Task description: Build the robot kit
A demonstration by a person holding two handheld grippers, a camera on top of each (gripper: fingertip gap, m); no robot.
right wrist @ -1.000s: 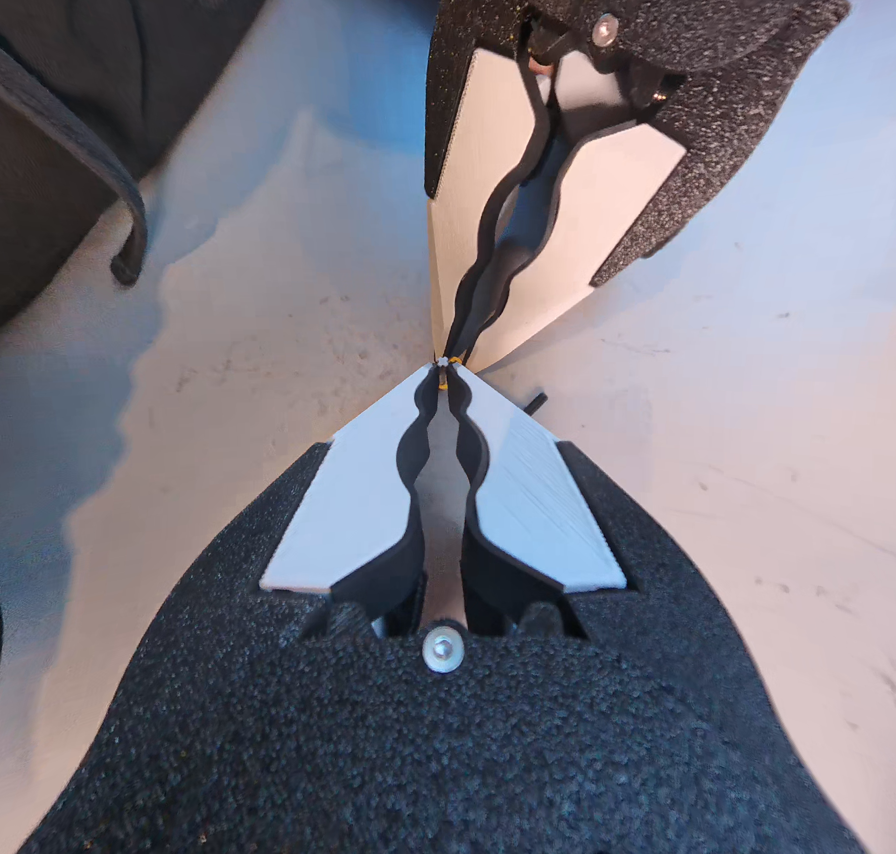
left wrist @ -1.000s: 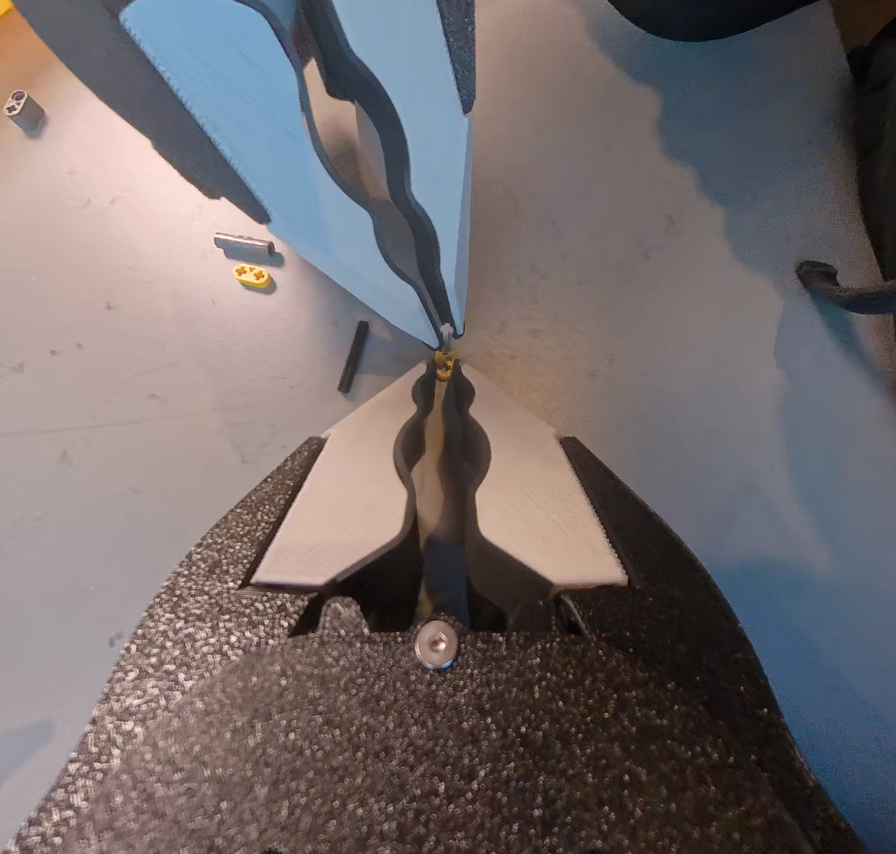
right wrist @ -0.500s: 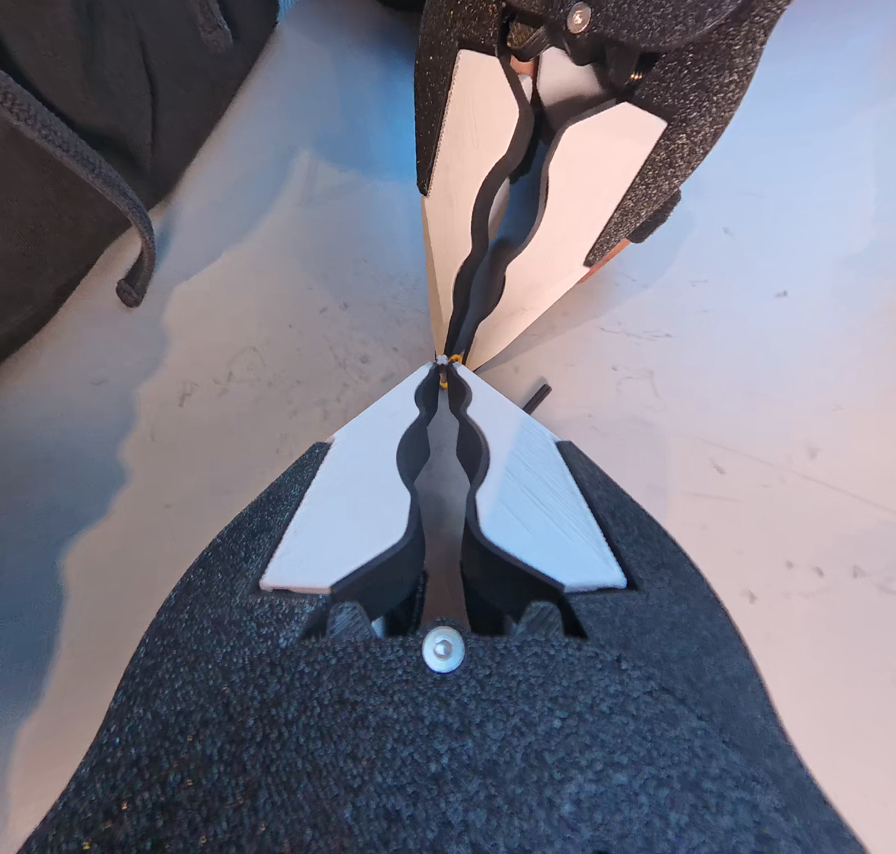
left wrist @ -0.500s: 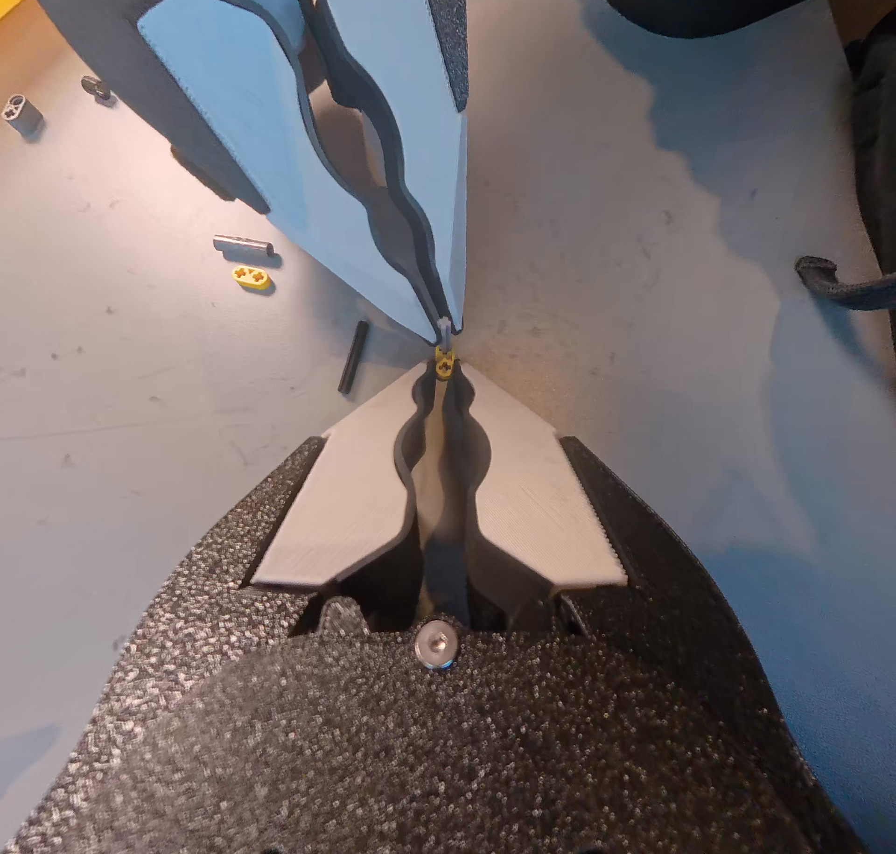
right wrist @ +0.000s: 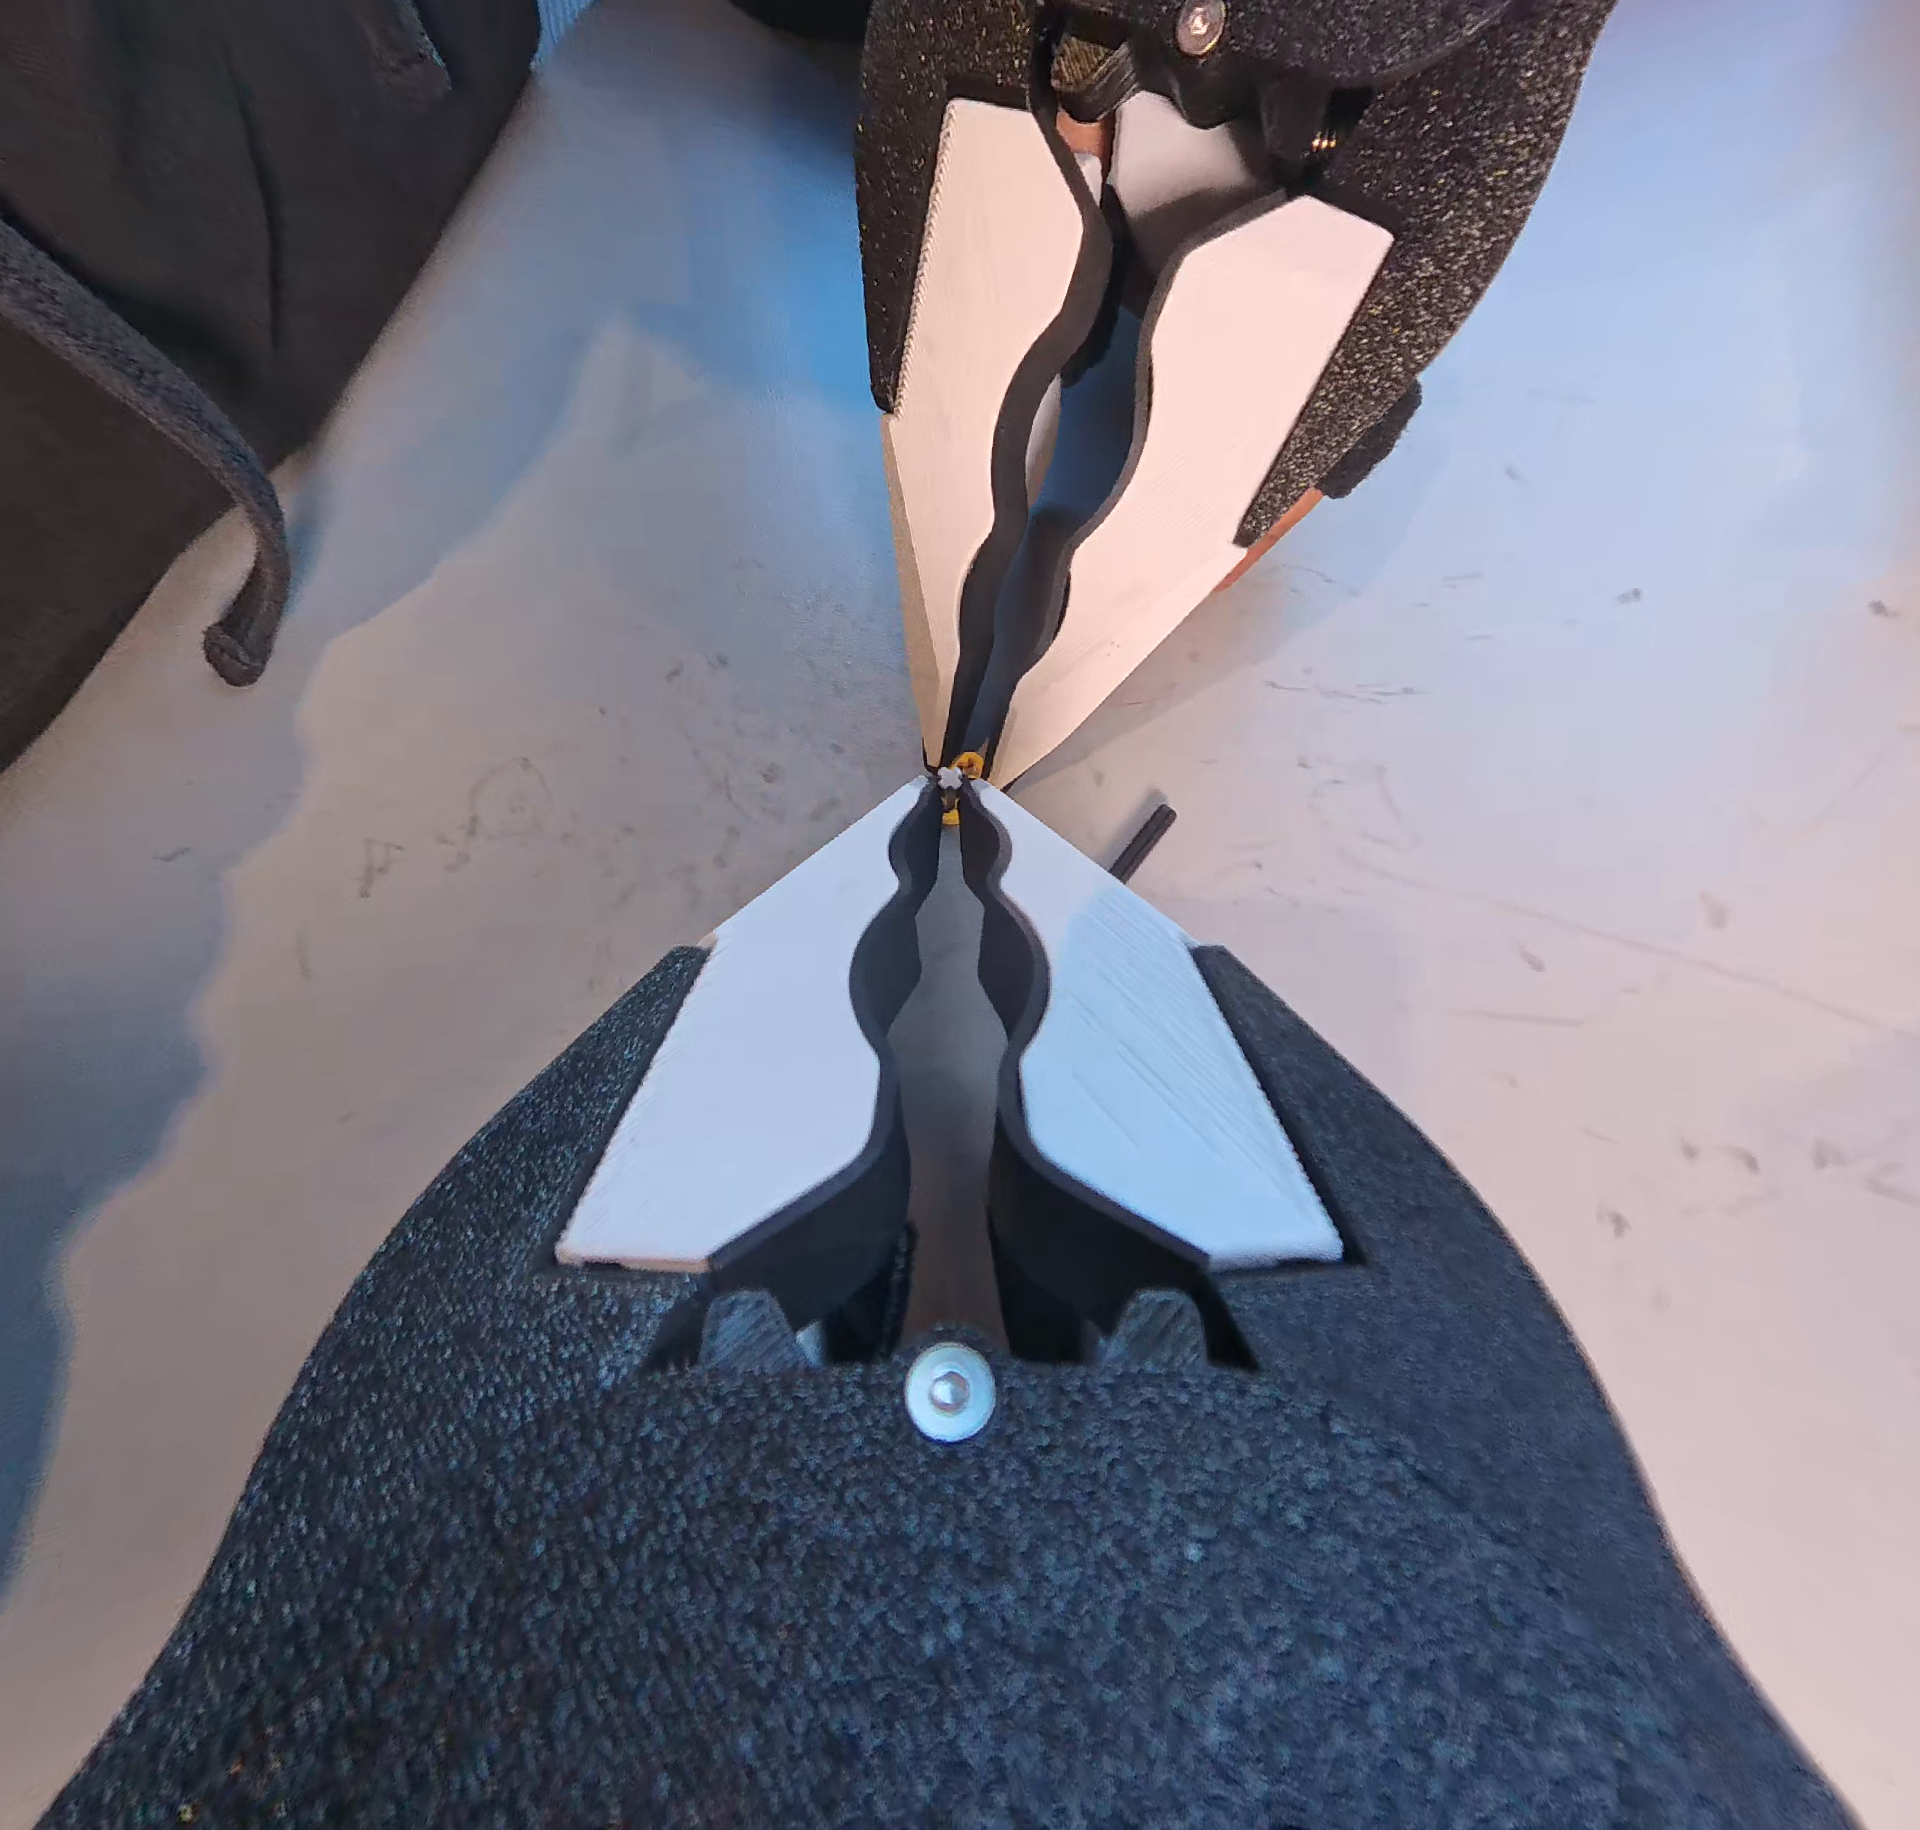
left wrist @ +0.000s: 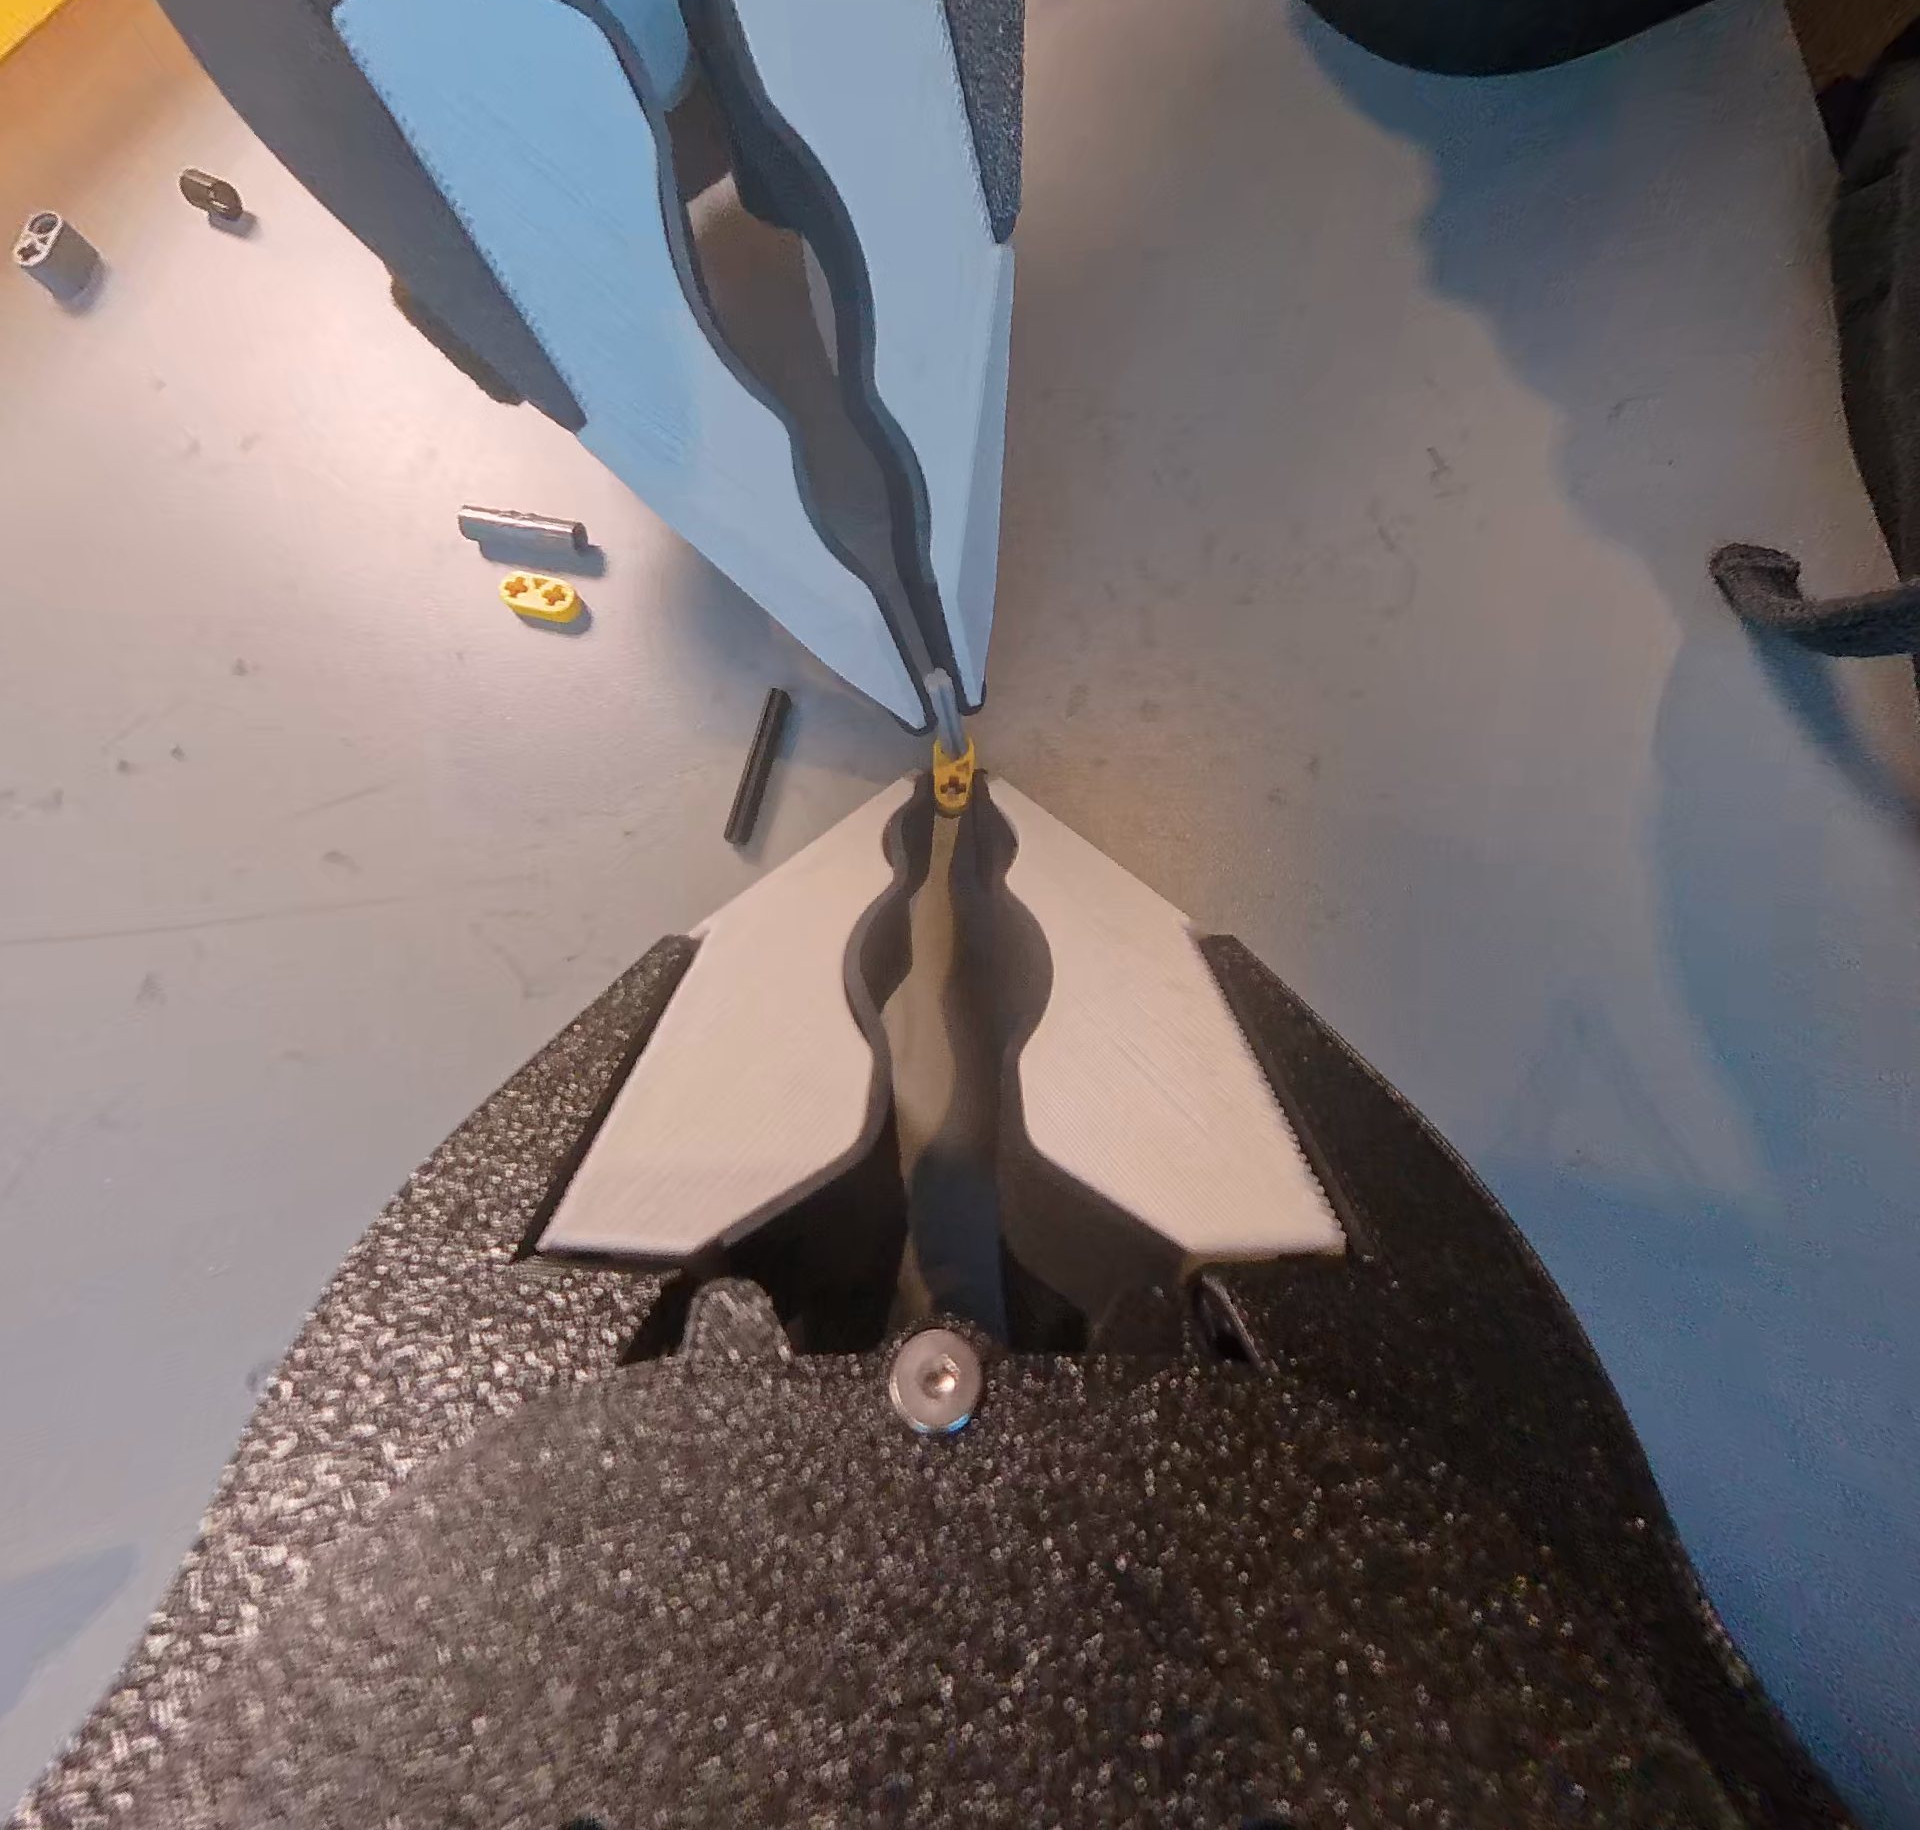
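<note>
Since a second ago the right tongs (left wrist: 943, 715) sit a little farther back from the left tongs (left wrist: 954, 793), so more of the grey axle (left wrist: 941, 691) shows between the two tips, and a small black link (left wrist: 211, 193) has come into sight at the far left of the left wrist view. Left tongs are narrow, pinching a small yellow link (left wrist: 954, 774) at the very tips. Right tongs are likewise narrow, clamped on the grey axle, whose free end meets the upper hole of the yellow link. Both pairs point tip to tip just above the table (left wrist: 1299, 554), the right tongs reaching in steeply from the far side.

On the table to the left lie a black axle (left wrist: 757, 781) near the tips, then a second yellow link (left wrist: 538, 596) just beside a grey pin (left wrist: 523, 529), and farther off a grey sleeve (left wrist: 54, 251). Dark fabric with a strap end (left wrist: 1766, 591) lies at the right edge. No writing is legible.
</note>
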